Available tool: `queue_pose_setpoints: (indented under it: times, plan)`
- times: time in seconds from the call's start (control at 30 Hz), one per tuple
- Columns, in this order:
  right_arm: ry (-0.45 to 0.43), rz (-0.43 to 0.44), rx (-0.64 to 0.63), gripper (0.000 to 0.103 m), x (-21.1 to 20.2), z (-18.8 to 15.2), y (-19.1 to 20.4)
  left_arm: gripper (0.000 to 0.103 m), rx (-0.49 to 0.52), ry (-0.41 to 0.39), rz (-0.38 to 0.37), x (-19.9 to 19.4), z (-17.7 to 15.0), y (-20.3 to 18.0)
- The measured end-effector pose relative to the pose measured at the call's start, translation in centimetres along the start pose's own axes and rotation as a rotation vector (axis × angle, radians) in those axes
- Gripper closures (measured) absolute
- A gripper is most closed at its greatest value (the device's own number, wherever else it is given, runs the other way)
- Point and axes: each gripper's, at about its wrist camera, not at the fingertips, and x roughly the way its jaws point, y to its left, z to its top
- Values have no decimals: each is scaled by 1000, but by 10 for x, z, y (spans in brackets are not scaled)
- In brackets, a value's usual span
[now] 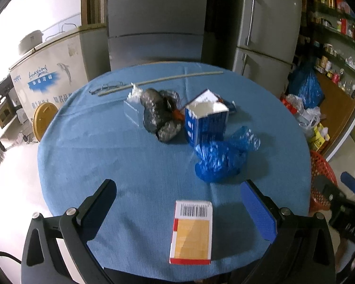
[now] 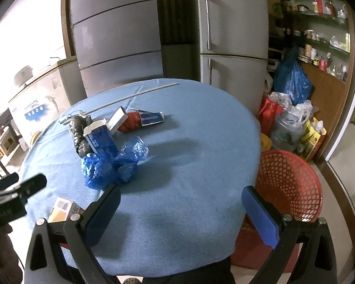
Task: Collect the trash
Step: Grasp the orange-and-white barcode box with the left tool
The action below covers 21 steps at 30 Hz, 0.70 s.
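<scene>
A flat orange and white box with a barcode [image 1: 191,232] lies at the near edge of the round blue table [image 1: 106,153], between the spread fingers of my left gripper [image 1: 177,203], which is open and holds nothing. Farther in sit a crumpled blue plastic bag [image 1: 222,156], an opened blue and white carton [image 1: 206,120] and a dark crumpled bag [image 1: 158,116]. My right gripper [image 2: 181,206] is open above bare tablecloth [image 2: 201,142]. The blue bag [image 2: 111,163] and the carton [image 2: 99,137] lie to its left. The orange box [image 2: 61,209] shows beside its left finger.
A red mesh basket [image 2: 288,184] stands on the floor at the table's right. A long thin stick [image 1: 161,80] and glasses [image 1: 106,87] lie at the table's far side. Fridges, a chest freezer [image 1: 49,75] and bags on the floor [image 2: 291,118] surround the table.
</scene>
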Motion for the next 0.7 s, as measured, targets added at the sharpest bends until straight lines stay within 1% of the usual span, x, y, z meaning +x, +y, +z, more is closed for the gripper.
queue_pose_setpoints:
  times: [0.23,0.3,0.37,0.4,0.43,0.47,0.5,0.57,0.6,0.7]
  plan:
    - [21,5,3,0,6,-3,-1,0,31,110,-11,27,-17,-7]
    - [30,6,10,0,8,-4,-3,0,37,158,6,39,-21,-6]
    - [37,5,14,0,10,-5,-4,0,28,203,4,48,-26,-5]
    - [41,5,17,0,12,-5,-5,5,23,225,1,53,-29,-4]
    - [48,6,19,0,14,-6,-5,13,23,237,4,56,-30,-3]
    - [55,8,19,0,16,-6,-5,40,19,253,2,60,-32,-2]
    - [59,10,17,0,18,-6,-4,55,8,274,-10,64,-33,0]
    - [70,15,7,0,23,-6,-2,56,-16,273,-15,64,-32,5]
    - [70,19,2,0,25,-6,-1,56,-20,266,-4,63,-31,7]
    - [81,40,-27,0,33,-1,8,56,-30,230,11,57,-26,11]
